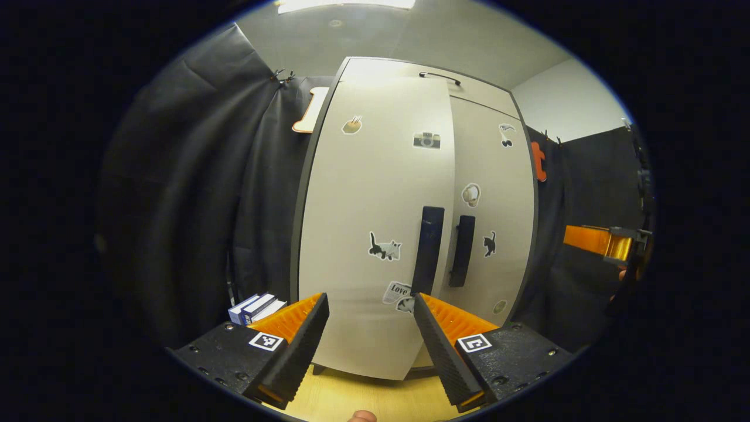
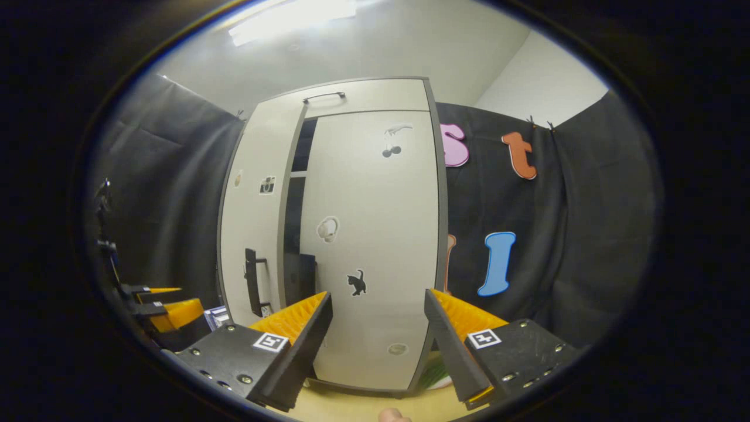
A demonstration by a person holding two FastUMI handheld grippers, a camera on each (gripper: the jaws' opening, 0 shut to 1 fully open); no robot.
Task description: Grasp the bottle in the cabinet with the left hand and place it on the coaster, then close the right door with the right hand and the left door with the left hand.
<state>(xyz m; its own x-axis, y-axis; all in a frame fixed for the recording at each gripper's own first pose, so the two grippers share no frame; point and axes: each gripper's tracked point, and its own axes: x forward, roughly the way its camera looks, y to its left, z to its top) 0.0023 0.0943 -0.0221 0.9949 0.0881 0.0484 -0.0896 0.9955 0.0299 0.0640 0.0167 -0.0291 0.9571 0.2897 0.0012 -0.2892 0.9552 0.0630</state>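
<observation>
A pale cabinet (image 1: 375, 193) covered in stickers stands upright close ahead. Its left door (image 1: 375, 234) hangs slightly ajar and overlaps the right door (image 1: 495, 193), which lies flush. A dark slit (image 2: 293, 193) shows between the left door (image 2: 258, 234) and the right door (image 2: 375, 234). My left gripper (image 1: 370, 302) is open just before the left door, below its dark handle (image 1: 428, 249). My right gripper (image 2: 378, 296) is open, facing the lower part of the right door. The right gripper (image 1: 609, 243) is held off to the cabinet's right, the left gripper (image 2: 170, 310) low on its left.
The cabinet stands on a wooden tabletop (image 1: 351, 398). A few books (image 1: 258, 306) stand left of the cabinet's foot. Something green and white (image 2: 436, 372) peeks out at the cabinet's lower right corner behind my right finger. Black cloth walls close in both sides.
</observation>
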